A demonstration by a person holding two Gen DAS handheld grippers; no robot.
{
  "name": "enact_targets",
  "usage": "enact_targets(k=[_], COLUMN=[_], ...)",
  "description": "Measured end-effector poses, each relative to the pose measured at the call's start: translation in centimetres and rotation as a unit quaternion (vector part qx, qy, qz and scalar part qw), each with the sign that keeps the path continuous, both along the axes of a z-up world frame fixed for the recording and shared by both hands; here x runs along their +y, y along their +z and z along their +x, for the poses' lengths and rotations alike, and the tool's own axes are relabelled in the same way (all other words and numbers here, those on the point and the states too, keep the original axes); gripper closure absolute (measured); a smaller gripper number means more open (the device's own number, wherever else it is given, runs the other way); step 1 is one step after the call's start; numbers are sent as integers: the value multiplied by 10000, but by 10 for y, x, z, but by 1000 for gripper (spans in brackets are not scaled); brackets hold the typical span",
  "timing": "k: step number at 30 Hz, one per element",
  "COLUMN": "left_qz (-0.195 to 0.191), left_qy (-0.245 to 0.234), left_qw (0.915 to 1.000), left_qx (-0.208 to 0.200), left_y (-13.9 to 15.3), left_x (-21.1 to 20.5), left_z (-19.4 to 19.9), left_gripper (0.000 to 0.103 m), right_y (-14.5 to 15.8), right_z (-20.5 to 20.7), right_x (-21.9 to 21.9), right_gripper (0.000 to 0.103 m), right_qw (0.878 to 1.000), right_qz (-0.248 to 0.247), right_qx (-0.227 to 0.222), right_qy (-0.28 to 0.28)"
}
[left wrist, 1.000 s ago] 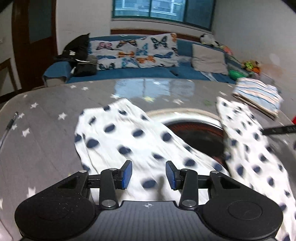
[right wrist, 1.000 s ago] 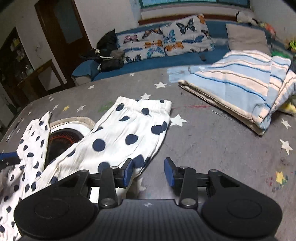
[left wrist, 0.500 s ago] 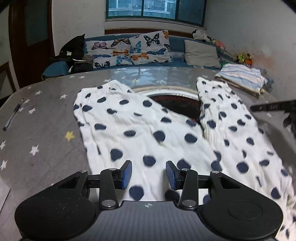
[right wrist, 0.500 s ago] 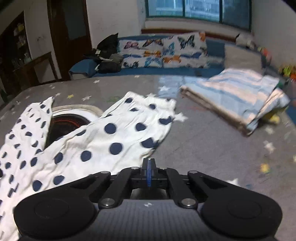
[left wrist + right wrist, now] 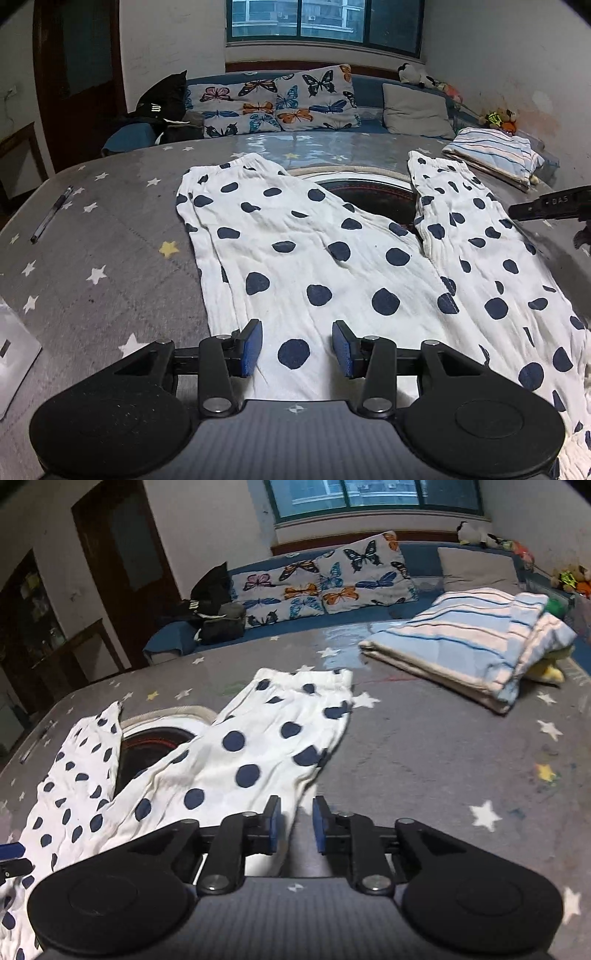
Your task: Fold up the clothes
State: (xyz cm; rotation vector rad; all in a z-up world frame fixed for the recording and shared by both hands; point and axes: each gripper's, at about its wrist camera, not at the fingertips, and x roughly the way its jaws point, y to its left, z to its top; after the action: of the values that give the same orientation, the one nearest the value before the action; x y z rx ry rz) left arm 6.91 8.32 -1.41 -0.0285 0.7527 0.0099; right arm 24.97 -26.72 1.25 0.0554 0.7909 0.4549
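Note:
White trousers with dark blue dots lie spread flat on the grey star-patterned table, both legs running away from me. My left gripper hovers open over the near end of the left leg, nothing between its blue pads. In the right wrist view the right leg runs to a hem at the far end. My right gripper stands open by a narrow gap at that leg's right edge, the cloth touching its left pad. The right gripper's arm shows at the left view's right edge.
A folded blue-and-white striped cloth lies at the table's far right. A round dark inset sits in the table between the legs. A pen and a white sheet lie at the left. A sofa with butterfly pillows stands behind.
The left gripper has drawn back along the trousers, which now lie flat and still. The right gripper shut half a second ago and has now opened by a narrow gap.

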Motion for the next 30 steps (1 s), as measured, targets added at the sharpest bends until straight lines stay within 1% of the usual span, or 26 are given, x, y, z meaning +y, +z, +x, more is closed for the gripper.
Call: enact_targets(k=[4,6,7,11,14,16,19,20,24,27,30], left_qz=[7,21,29,42,54,86,202,202,219,247,191], left_qy=[-6,-20,-29,-62,-101,-142,-201,-200,-186,-210,-344], left_qw=[10000,10000,10000,10000,9999,9998,9995,9996,9996,9993,9989], left_qx=[-22,-34,-38,-45,-60,-75,-101,-86,-28,-161,-253], left_y=[-1,-1,-2,-2,-3,-4,-5,-5,-2,8,15], left_x=[-3,-4,-5,-6,-5,-6,-9,-9,-9,-13,-22], left_z=[-2,-3,-3,-3,-4,-4,-6,-6,-9,-17,-26], left_gripper=[52,50,49,48,47,44,43,43,43,43,43], right_y=[-6,-6,-6,1,2,-1,-1,1,7,15,19], right_z=[0,-2,-3,-15,-22,-25,-28,-29,-34,-49,-63], right_x=[12,18,20,17,9,4,-1,-2,-6,0,9], right_gripper=[85,98,100,101,101,101,99,94,92,88,80], right_qw=[9999,9993,9991,9955,9923,9906,9913,9917,9935,9944,9945], right_qz=[-132,-320,-381,-789,-1051,-1192,-1133,-1093,-933,-896,-818], right_qx=[-80,-174,-196,-476,-557,-549,-493,-491,-485,-554,-502], right_qy=[33,34,17,-202,-343,-397,-460,-458,-446,-86,423])
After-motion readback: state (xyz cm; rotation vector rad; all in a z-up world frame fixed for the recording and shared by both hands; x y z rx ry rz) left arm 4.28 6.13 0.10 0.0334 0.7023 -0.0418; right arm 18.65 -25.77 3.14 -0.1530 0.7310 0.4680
